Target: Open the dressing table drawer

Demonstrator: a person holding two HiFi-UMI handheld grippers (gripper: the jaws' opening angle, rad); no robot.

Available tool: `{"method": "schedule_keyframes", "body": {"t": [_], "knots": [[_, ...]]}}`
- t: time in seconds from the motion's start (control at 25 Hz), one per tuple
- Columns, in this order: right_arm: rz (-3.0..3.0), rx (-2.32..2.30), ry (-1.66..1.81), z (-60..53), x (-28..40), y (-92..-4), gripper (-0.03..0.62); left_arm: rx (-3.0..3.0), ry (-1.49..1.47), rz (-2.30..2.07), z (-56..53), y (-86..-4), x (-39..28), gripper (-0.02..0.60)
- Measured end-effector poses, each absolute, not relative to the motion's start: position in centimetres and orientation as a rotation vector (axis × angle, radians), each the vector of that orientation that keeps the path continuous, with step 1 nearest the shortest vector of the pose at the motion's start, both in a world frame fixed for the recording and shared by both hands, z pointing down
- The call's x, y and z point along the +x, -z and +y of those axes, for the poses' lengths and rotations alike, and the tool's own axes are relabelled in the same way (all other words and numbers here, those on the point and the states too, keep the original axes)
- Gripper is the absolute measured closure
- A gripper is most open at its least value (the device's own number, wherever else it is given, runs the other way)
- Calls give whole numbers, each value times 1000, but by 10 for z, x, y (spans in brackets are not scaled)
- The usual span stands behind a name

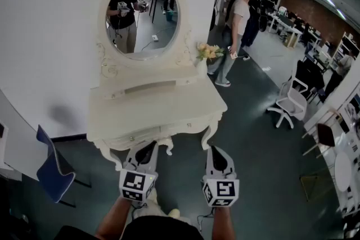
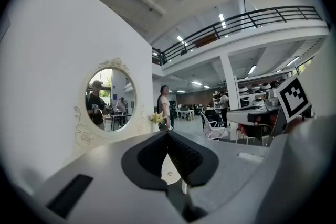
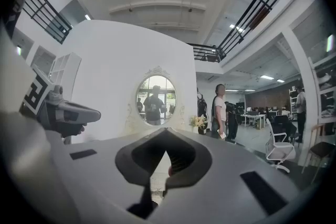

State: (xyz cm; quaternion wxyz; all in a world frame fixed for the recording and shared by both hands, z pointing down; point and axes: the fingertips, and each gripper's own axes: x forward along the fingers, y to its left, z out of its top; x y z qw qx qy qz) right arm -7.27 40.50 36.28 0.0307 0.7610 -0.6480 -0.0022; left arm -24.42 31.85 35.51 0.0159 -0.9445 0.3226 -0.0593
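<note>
The white dressing table [image 1: 169,104] stands against the wall under its oval mirror [image 1: 143,17]. Its drawer front [image 1: 138,136], with small knobs, looks closed. My left gripper [image 1: 147,150] is just in front of the table's front edge, below the drawer, with its jaws together and nothing in them. My right gripper [image 1: 216,154] hangs beside the right front leg, also shut and empty. In the left gripper view the jaw tips [image 2: 168,132] meet under the mirror [image 2: 110,99]. The right gripper view shows its tips [image 3: 167,131] closed and aimed at the mirror [image 3: 156,100].
A vase of flowers [image 1: 207,52] stands on the table's right rear corner. A person [image 1: 236,25] stands behind the table to the right. A blue chair [image 1: 53,168] sits at the left, and a white office chair [image 1: 289,101] at the right.
</note>
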Motion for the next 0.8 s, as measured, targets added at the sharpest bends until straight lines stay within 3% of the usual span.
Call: {"method": "schedule_keyframes", "body": {"t": [0.8], "knots": [[-1968, 2368, -25, 415, -32, -368, 595, -2957, 217, 968, 327, -361, -197, 578]]}}
